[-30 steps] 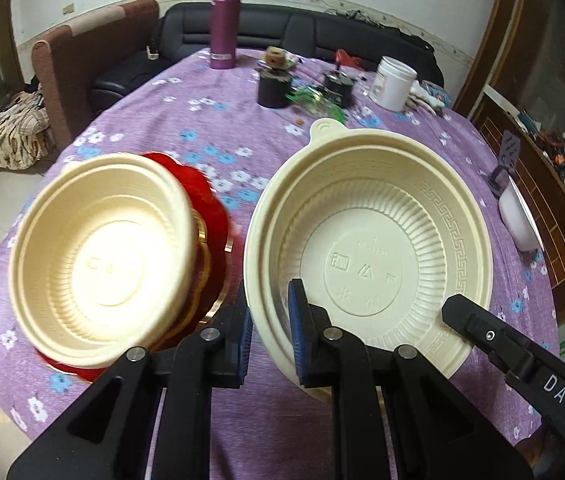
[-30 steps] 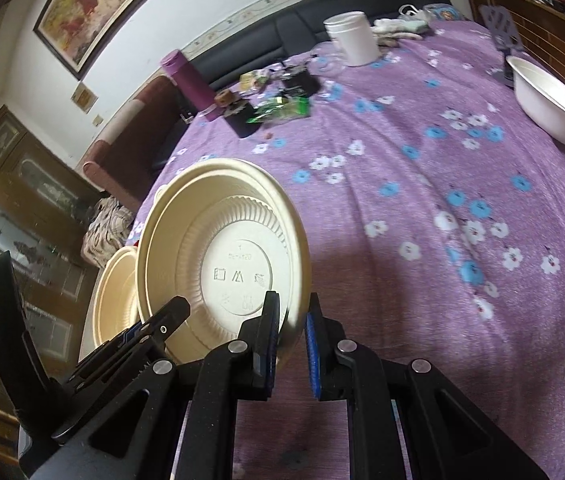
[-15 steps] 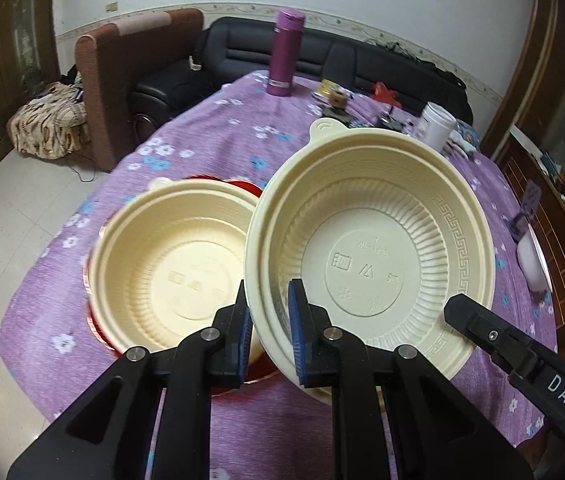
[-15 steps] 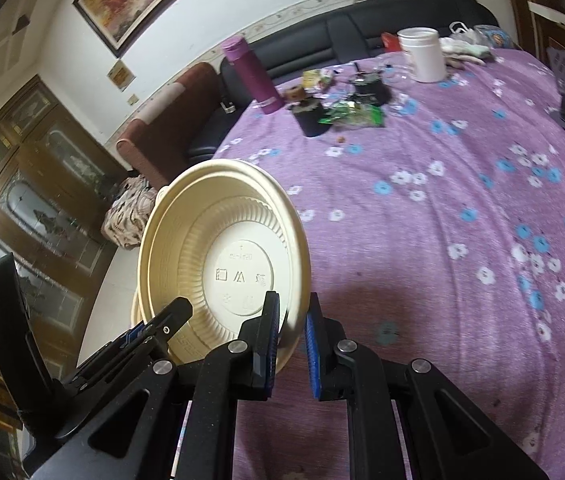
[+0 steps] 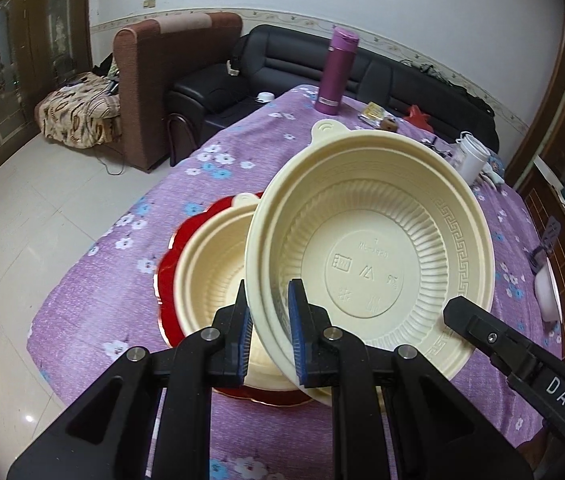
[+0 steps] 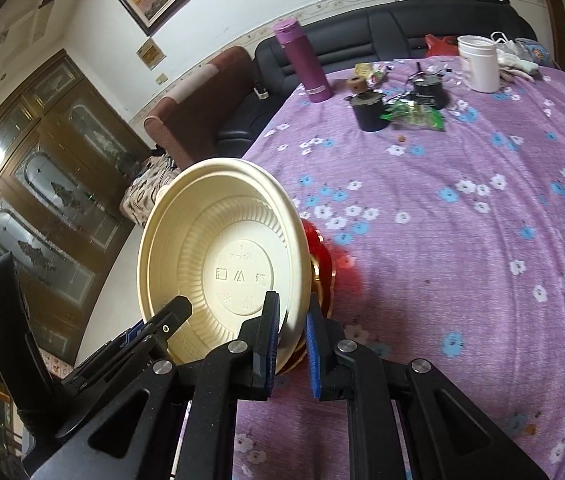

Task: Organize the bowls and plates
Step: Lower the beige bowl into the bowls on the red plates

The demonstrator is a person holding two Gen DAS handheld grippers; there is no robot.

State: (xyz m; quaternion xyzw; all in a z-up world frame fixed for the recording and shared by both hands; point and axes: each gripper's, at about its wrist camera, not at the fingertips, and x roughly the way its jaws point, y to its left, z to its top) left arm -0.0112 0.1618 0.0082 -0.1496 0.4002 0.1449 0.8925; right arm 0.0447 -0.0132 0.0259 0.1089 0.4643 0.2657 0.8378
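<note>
Both grippers grip one cream plastic bowl (image 5: pixel 370 264) by opposite sides of its rim and hold it tilted above the table. My left gripper (image 5: pixel 268 336) is shut on its near left rim. My right gripper (image 6: pixel 292 338) is shut on its right rim; the bowl (image 6: pixel 222 264) fills the left of that view. Below and left sits a second cream bowl (image 5: pixel 210 264) on a red plate (image 5: pixel 170 264). The red plate (image 6: pixel 322 260) peeks out behind the held bowl in the right wrist view.
A purple floral tablecloth (image 6: pixel 462 240) covers the table. At the far end stand a purple flask (image 5: pixel 336 72), a white jar (image 6: pixel 478 62), dark cups (image 6: pixel 368 110) and green wrappers. A white bowl (image 5: pixel 546 292) sits at the right edge. Sofas lie beyond.
Both grippers have lifted the cream bowl higher and pulled back, so more of the room shows. The bowl now overlaps the bowl on the red plate.
</note>
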